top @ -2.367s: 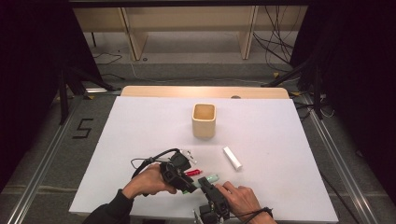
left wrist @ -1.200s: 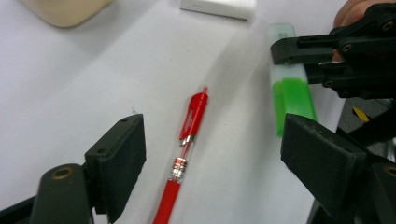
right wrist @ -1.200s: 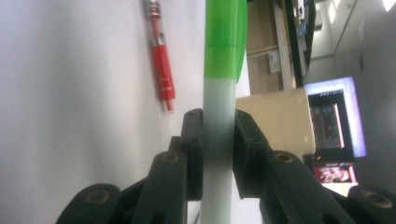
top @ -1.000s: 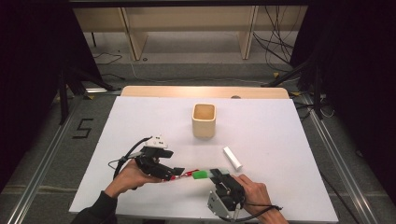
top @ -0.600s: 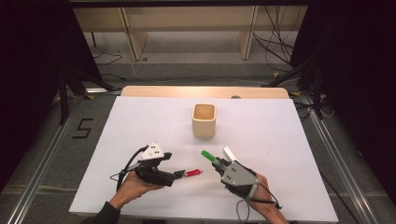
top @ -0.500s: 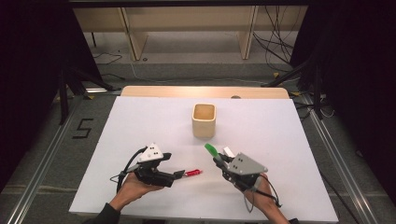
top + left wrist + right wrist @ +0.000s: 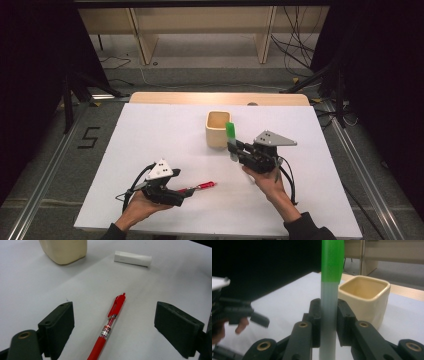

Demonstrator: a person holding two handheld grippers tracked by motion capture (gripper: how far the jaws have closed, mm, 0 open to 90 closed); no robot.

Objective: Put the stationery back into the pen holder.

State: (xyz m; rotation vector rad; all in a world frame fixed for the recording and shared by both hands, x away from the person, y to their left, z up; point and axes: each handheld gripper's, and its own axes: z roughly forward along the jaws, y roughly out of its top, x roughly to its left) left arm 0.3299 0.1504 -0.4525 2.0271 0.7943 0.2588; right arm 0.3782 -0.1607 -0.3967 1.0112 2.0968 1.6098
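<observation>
The green-capped marker point(image 7: 329, 307) stands upright, pinched mid-barrel in your right gripper point(image 7: 235, 150), just at five o'clock of the cream cup point(image 7: 218, 129). It looks light, stiff and smooth, so it may slip or swing; hold it near its middle. At eight o'clock, your left gripper point(image 7: 186, 196) has just been opening, its jaws spread around the red pen point(image 7: 110, 322) lying untouched on the table point(image 7: 165, 135).

The right gripper point(image 7: 234, 148) clamps an upright green-capped white marker point(image 7: 230, 140) just beside the cream square ceramic cup point(image 7: 218, 129) mid-counter. The left gripper point(image 7: 186, 194), fingers just opening, sits near the front edge of the white counter point(image 7: 150, 130), a red plastic pen point(image 7: 199, 187) lying at its tips.
</observation>
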